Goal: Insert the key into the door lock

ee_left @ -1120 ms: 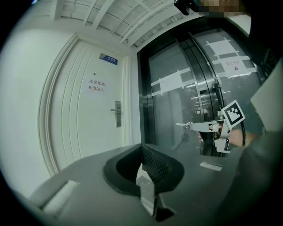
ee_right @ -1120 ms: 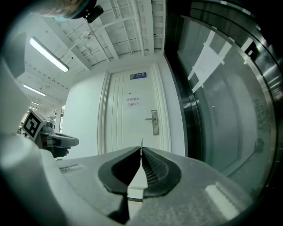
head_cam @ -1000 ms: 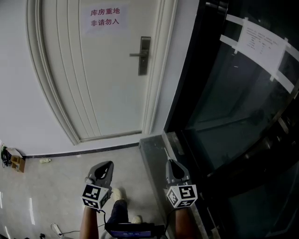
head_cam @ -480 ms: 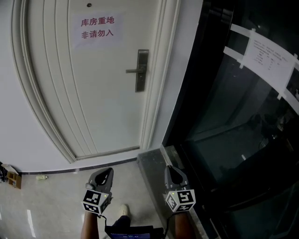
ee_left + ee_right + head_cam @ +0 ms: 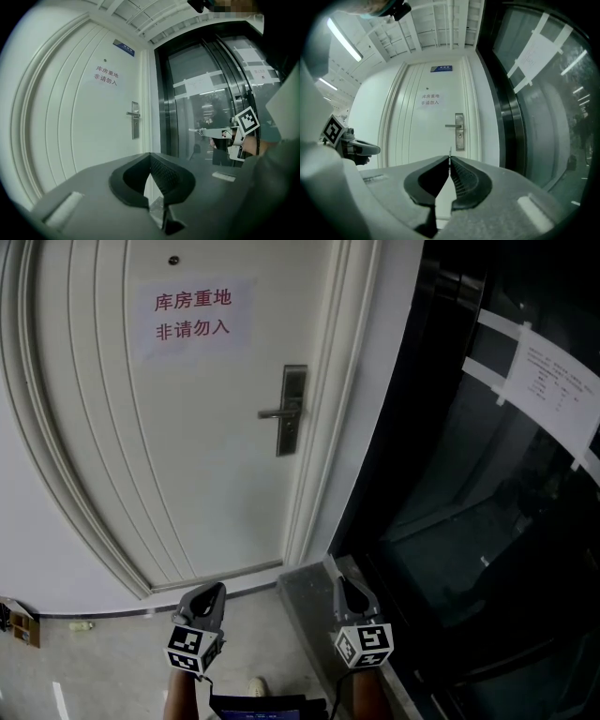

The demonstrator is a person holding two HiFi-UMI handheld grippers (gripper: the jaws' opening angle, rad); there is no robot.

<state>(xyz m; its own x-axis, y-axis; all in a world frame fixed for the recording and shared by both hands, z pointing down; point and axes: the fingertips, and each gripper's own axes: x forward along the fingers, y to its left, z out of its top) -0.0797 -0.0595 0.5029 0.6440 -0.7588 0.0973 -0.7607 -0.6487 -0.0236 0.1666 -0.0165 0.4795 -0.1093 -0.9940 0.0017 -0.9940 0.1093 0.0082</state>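
1. Low in front of the white door [image 5: 187, 484], the right gripper [image 5: 345, 589] has its fingers pinched on the key [image 5: 449, 151]. The key shows only as a thin sliver at their tips.
2. The left gripper [image 5: 212, 592] hangs just beside it, fingers closed on nothing.
3. The door lock [image 5: 292, 409], a metal plate with a lever handle, sits well apart from both grippers, higher up the door. Its keyhole is too small to make out.
4. Both forearms [image 5: 178, 701] are cut off at the head view's lower edge.
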